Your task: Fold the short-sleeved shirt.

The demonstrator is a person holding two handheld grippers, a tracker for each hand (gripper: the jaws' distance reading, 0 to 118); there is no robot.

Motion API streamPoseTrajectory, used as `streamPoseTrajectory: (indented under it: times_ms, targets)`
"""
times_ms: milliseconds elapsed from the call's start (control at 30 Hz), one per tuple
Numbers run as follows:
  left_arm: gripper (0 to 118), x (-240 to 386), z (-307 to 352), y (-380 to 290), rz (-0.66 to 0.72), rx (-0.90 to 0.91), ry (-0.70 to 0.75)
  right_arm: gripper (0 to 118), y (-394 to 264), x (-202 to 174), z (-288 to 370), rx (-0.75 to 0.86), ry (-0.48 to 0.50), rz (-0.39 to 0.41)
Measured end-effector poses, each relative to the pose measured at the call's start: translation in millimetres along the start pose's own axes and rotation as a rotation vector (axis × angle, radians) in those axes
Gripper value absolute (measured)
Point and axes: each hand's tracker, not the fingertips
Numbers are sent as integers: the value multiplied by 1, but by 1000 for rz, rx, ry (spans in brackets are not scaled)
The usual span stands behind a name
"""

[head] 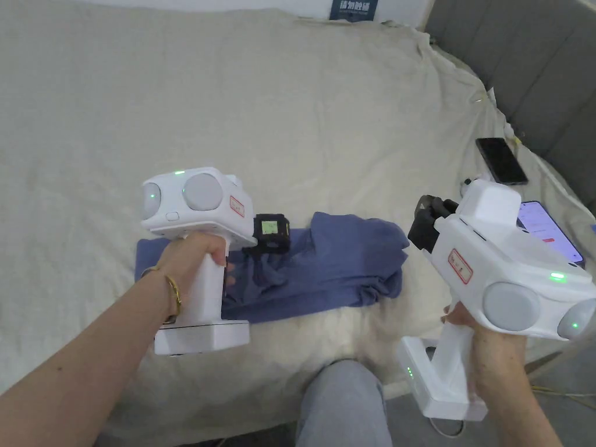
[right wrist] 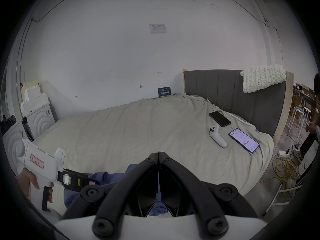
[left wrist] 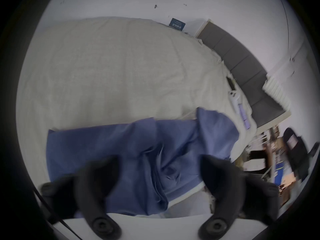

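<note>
From the head view I am hovering my left gripper [head: 271, 233] over the shirt [head: 326, 265] lying lengthwise along the bed [head: 291, 116] edge, my right gripper [head: 428, 212] just off its bunched end; the left gripper view is showing jaws spread above cloth, the right gripper view jaws meeting, empty.

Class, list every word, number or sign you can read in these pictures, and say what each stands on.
Nothing reads clearly.
Blue sign by the wall: white characters, blurred.
Red-framed sticker on the left gripper: too small.
Red-framed sticker on the right gripper: too small.
Lit phone screen: too small.
Paper sheet on the wall: too small.
</note>
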Motion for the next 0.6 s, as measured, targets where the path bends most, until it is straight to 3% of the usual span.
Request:
streamPoseTrajectory:
  times_ms: [100,300,333,367,400,433,467,600]
  targets:
    - [118,-4,28,10,18,72,-139,0,1,-1,-2,0,7,4]
    - [116,-28,82,11,-95,264,59,0,3,-10,1,13,31,10]
    - [107,-34,86,7,-106,301,95,0,3,-11,1,14,38,9]
    - [87,-39,90,1,-126,333,120,0,3,-11,0,14,40,9]
    - [47,-41,89,-5,-154,355,147,0,3,-11,0,15,42,9]
    - [18,-44,84,-12,-175,348,221,0,2,-12,-1,14,43,8]
    - [4,-46,79,-18,-190,346,264,0,2,-12,-1,14,45,5]
    - [0,-52,52,-47,-180,324,241,0,-2,-11,-1,6,48,9]
